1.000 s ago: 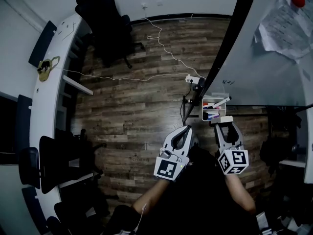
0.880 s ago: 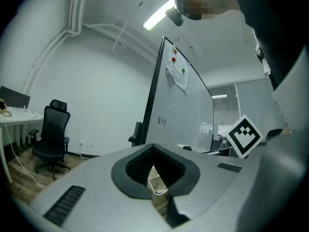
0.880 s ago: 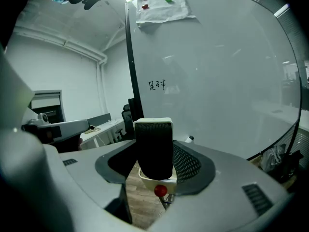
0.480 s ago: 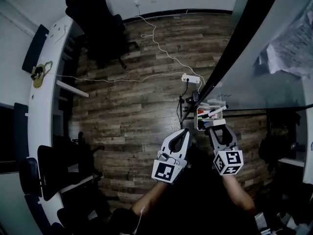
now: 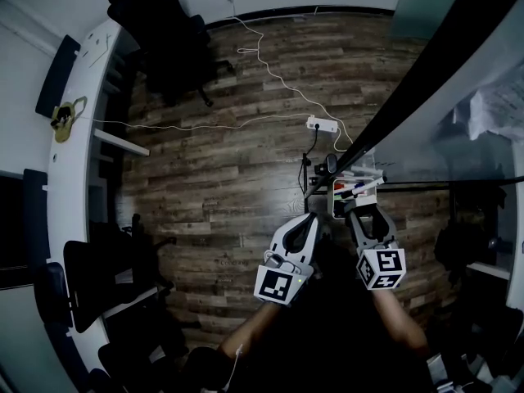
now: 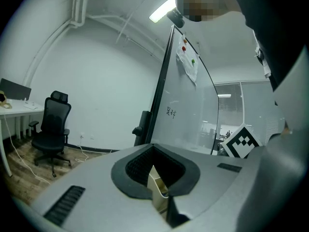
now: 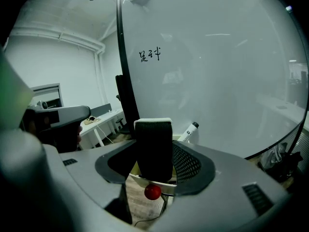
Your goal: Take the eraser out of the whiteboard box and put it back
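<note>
Two grippers shown. Right gripper (image 7: 155, 164): jaws clamped on eraser (image 7: 153, 146), which stands upright between them. Left gripper (image 6: 164, 193): jaws together, nothing held. Just below and beyond right jaws: whiteboard box (image 7: 137, 179). Marker (image 7: 189, 131) farther, whiteboard (image 7: 217, 71) behind. Judged step: eraser out of box, return not yet done. Next: lower into box, release.

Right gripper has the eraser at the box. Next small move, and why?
Probably lower the right gripper straight down. Its jaws are shut on the eraser, which stands upright and appears to sit just above the box rim, clear of the marker, so it likely isn't seated yet.
</note>
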{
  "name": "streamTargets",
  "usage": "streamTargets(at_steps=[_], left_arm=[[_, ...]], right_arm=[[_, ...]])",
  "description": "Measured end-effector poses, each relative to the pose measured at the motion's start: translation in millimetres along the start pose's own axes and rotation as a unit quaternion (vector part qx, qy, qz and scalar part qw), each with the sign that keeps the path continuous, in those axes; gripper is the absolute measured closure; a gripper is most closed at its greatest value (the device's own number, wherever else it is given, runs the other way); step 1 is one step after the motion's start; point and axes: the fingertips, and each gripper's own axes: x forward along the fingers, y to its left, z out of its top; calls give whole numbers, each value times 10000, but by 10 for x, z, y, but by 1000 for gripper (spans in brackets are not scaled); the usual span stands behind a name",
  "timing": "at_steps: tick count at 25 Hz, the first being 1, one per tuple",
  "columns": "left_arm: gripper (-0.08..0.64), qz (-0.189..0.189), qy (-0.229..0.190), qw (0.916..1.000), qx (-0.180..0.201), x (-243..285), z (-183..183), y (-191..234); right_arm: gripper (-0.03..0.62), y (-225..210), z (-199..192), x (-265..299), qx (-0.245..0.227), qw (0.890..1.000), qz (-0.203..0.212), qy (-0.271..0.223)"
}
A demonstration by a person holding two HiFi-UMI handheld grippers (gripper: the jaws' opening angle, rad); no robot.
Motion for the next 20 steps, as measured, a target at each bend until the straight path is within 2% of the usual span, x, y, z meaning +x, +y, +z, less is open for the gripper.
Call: streamTargets(at_steps=[11, 20], left_arm=[[554, 37, 8, 10000, -72, 50, -17, 30], [554, 55, 52, 9999, -134, 59, -51, 24]], right_arm=[[354, -32, -212, 106, -88, 9993, 23, 365], [354, -15, -216, 109, -192, 9992, 78, 332]])
